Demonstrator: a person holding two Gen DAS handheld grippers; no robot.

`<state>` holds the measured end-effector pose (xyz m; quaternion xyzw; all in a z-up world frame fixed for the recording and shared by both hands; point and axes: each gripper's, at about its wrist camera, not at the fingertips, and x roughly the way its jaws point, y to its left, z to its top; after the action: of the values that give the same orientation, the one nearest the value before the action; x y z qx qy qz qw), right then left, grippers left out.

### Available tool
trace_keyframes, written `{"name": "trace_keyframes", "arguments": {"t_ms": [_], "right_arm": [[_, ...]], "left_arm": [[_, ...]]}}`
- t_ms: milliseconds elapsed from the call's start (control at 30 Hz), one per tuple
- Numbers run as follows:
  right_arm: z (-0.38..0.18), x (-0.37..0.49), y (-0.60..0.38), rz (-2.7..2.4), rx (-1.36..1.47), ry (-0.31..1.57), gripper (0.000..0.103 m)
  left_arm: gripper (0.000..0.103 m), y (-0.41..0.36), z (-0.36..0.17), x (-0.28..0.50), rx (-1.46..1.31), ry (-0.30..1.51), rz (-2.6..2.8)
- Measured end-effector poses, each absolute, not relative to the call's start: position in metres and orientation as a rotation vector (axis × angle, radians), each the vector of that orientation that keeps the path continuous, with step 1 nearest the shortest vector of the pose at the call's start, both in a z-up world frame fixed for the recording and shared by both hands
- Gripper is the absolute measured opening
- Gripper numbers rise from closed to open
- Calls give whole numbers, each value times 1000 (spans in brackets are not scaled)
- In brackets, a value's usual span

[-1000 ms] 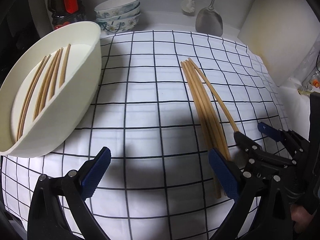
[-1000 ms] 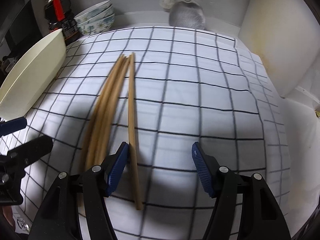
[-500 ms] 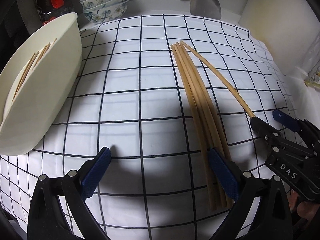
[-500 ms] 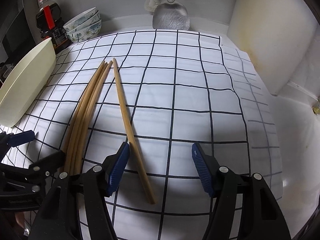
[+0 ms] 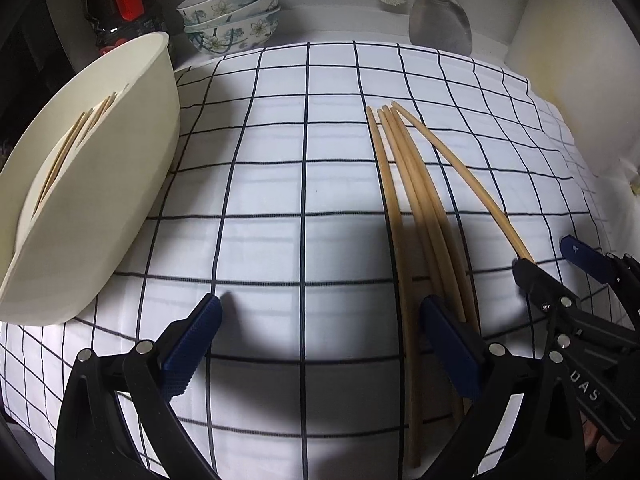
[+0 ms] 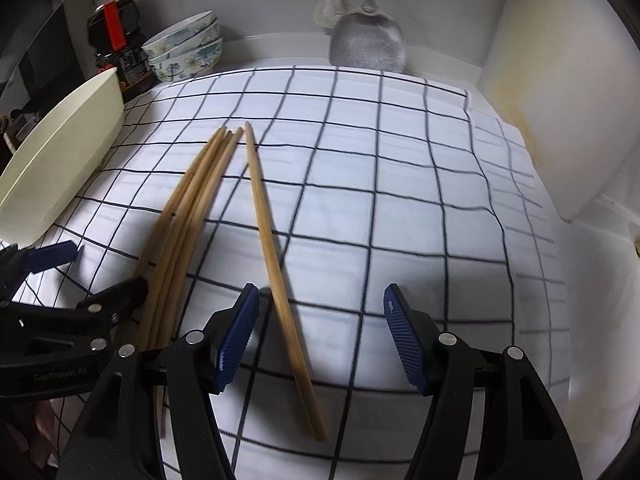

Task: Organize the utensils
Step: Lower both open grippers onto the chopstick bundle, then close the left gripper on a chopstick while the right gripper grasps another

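- The right gripper (image 6: 320,332) hangs low over the checked cloth (image 6: 400,200) on the table with its jaws spread and empty. A lone chopstick (image 6: 280,276) runs up between them, nearer the left pad and touching neither. The straddle reads as a line-up for pinching that one stick by its near end.
- The left gripper (image 5: 320,344) also has its jaws parted with nothing held. Its right pad sits at the near ends of the chopstick bundle (image 5: 416,216), while the space between its jaws holds only bare cloth. I judge it is either steadying the bundle or has yet to centre on it.
- The lone stick lies fanned away from the bundle, their far tips near each other and their near ends apart, which leaves room for a clean single grasp.
- The cream tub (image 5: 100,216) at the left edge of the cloth already holds several chopsticks (image 5: 72,152), so it looks like the destination.
- The chopsticks are long, thin, pale bamboo rods, smooth, plain and slightly tapered; such sticks probably roll easily.
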<state>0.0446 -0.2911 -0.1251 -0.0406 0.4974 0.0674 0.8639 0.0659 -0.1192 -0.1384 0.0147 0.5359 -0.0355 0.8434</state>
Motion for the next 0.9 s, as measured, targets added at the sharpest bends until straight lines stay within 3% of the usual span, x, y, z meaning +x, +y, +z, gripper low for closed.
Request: {"name": "trace_keyframes", "arguments": {"t_ms": [133,333,433,567,600,900], "right_arm": [[-125,53,-285,197,-106,1032,52],[-123,58,-272,237,-129,1031,23],[-123,56,-268,233,-139,1030,7],[-122,55,-270,221,-91,1041,6],[-122,55,-272,219,-68,1044,6],[-105,42,-284,176,82,1043,6]], "left_arm": [[91,-121,-137,76,30,1129,-80],[70,-128,-133,78,33,1104,-104],[50,-133,-129,76,49,1092,-133],[12,-137,-126,73,65,1093,-180],[7,-136,-125,73,61,1104,-192],[7,-127,-105,63,53,1106,-255]]}}
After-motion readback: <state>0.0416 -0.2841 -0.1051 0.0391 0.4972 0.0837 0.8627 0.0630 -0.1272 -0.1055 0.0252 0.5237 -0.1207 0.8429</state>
